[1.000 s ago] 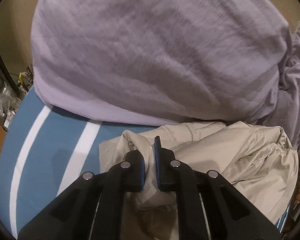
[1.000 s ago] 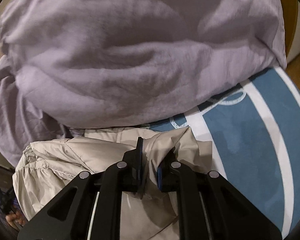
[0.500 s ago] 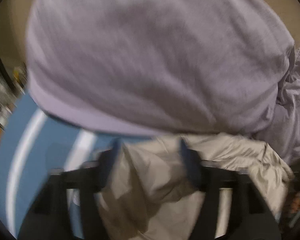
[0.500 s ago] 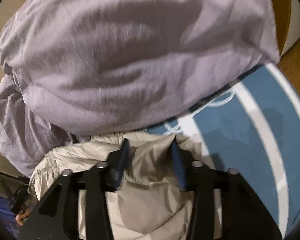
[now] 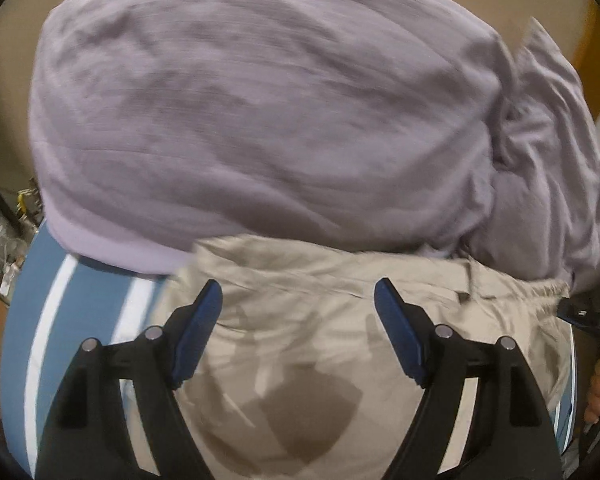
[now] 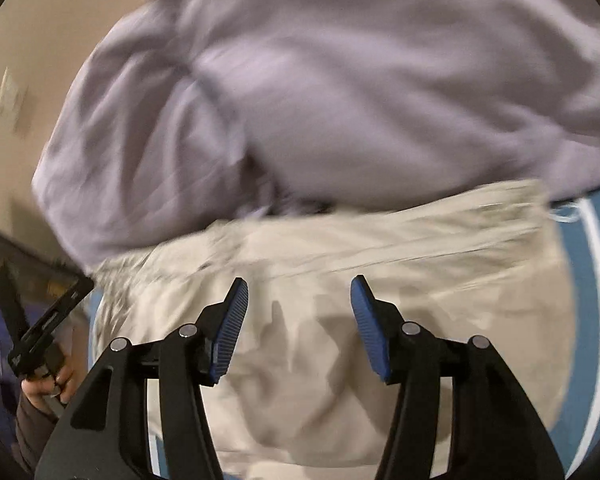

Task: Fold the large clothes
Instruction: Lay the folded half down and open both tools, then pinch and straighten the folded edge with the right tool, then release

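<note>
A beige garment lies folded in a flat bundle on the blue, white-striped cover, its far edge against a big lavender heap of bedding. My left gripper hovers over the garment, open wide, with nothing pinched between its blue pads. In the right wrist view the same beige garment lies below my right gripper, whose jaws are opening. The cloth sits under them, not gripped. This view is blurred by motion.
The lavender bedding fills the whole far side. Striped blue cover shows to the right of the garment. A person's hand holding a black tool sits at the left edge; another hand shows at the left view's right edge.
Both grippers were shut on bunched beige cloth and have let go and opened. Both have pulled back and up, and the garment now lies flatter.
</note>
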